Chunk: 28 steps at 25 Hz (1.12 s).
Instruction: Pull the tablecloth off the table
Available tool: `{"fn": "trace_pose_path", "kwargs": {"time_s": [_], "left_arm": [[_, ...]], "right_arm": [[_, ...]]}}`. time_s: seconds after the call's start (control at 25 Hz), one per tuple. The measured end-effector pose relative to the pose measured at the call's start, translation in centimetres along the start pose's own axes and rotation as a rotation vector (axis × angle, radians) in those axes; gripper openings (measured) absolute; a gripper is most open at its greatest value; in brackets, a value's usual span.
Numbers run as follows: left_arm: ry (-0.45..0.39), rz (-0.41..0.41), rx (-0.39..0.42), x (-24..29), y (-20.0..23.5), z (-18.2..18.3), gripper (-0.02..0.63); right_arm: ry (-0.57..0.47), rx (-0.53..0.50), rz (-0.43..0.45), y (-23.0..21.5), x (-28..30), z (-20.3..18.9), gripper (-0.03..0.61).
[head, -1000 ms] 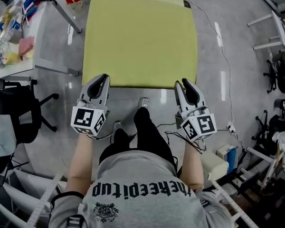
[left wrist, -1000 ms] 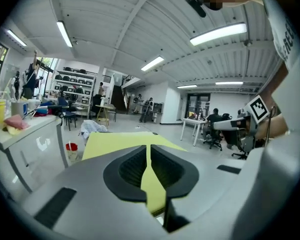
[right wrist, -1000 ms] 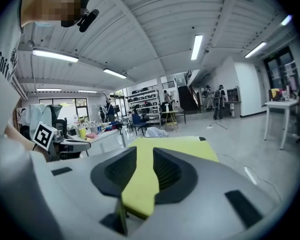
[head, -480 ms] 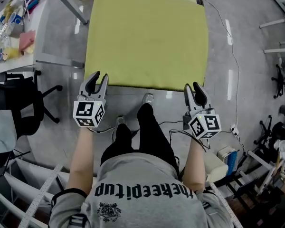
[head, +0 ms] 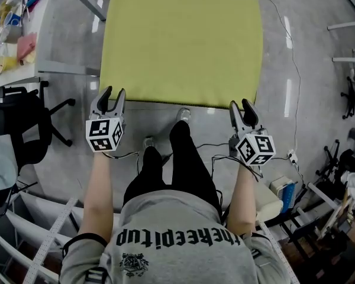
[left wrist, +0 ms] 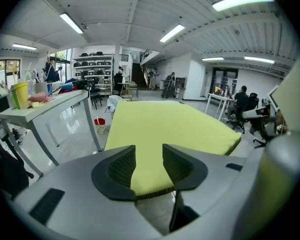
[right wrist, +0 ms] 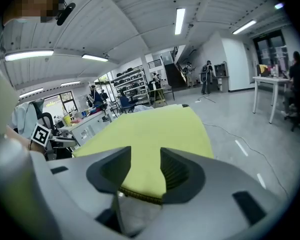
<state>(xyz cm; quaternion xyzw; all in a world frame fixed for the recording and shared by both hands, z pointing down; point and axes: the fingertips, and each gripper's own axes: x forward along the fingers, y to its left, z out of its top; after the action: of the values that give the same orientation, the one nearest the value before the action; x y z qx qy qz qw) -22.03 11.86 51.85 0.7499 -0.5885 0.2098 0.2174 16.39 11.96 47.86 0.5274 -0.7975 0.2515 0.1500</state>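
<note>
tablecloth [head: 180, 40] covers all beneath; far edge perhaps cropped.

Grey T-shirt [head: 177, 229] here, short-sleeved, with black block lettering across it and a small black crest below. Black trousers [head: 183, 164], pale shoes [head: 183, 115]. The left gripper [head: 113, 92] and right gripper [head: 240, 105] are light grey shells with black ribbed pads in curved jaws. Each carries a white cube [head: 103, 135] printed with black square markers. Thin black cables [head: 216, 158] trail off them. Both sets of jaws have just been opening, and the yellow-green tablecloth [head: 180, 40] edge sits in the gaps, unpinched.
</note>
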Motion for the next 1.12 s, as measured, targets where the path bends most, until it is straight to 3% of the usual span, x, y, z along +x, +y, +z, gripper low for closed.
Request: {"fn": "trace_pose_path", "kwargs": {"time_s": [0.64, 1.12], "left_arm": [[0.094, 0.147, -0.043, 1.0, 3.4, -4.5, 0.209], [0.158, 0.203, -0.063, 2.1, 4.2, -7.0, 0.216]], "right_arm": [[0.093, 0.097, -0.155, -7.0, 0.1, -6.3, 0.266], [0.191, 0.098, -0.226, -9.8, 1.3, -9.6, 0.285]]}}
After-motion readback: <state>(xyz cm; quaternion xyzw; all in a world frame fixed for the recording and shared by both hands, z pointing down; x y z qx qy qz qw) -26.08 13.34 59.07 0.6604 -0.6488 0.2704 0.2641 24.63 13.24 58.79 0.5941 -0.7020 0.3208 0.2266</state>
